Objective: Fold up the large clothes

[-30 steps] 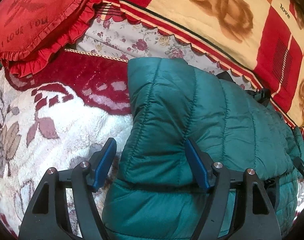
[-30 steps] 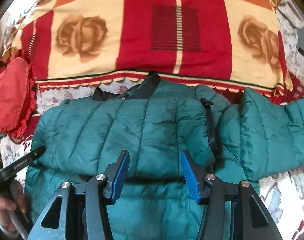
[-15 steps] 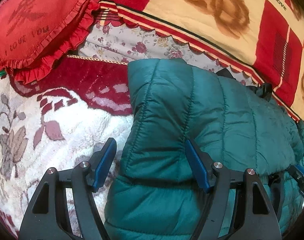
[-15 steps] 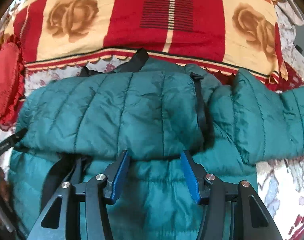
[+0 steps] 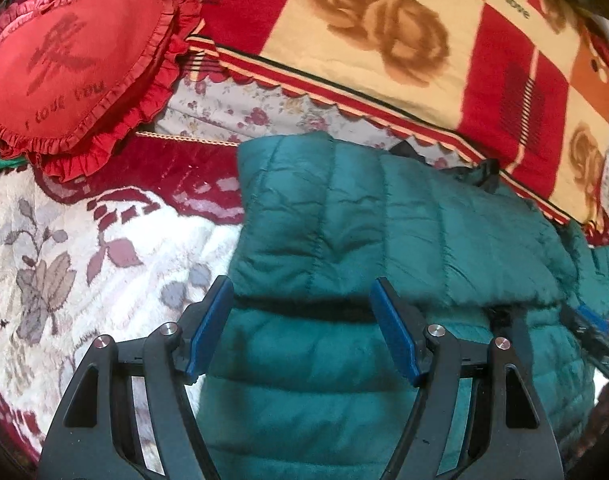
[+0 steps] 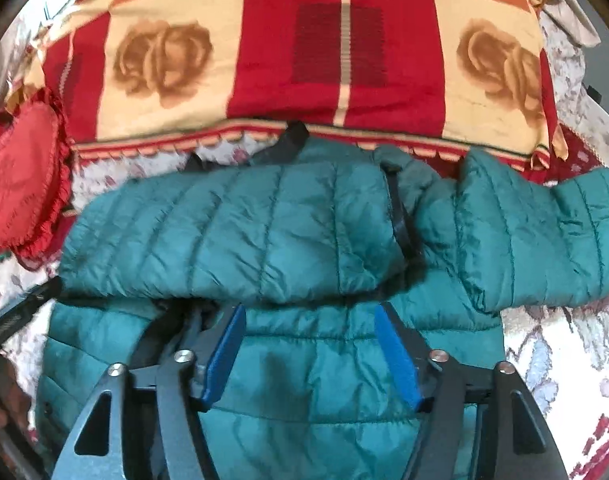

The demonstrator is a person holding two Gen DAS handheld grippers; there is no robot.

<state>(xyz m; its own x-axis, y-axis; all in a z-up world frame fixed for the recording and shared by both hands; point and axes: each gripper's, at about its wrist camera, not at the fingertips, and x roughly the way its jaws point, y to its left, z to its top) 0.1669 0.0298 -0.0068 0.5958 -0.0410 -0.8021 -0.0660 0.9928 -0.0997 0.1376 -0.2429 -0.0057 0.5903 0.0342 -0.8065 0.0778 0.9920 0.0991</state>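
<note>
A teal quilted puffer jacket [image 5: 384, 216] lies on the bed, its far part folded over toward me and resting on the lower part. In the right wrist view the jacket [image 6: 264, 236] fills the middle, with a sleeve [image 6: 544, 240] lying out to the right. My left gripper [image 5: 302, 312] is open and empty, just above the folded edge at the jacket's left side. My right gripper [image 6: 310, 332] is open and empty, over the lower layer just below the folded edge.
A red heart-shaped cushion [image 5: 72, 52] lies at the far left. A red and cream rose-print blanket [image 6: 304, 48] runs along the far side. A white floral bed cover [image 5: 64, 248] lies to the left of the jacket and right [image 6: 564, 352] of it.
Both grippers have drawn back toward me and a little upward from the folded layer. The folded edge now sits ahead of the fingertips instead of between them. The jacket stays folded.
</note>
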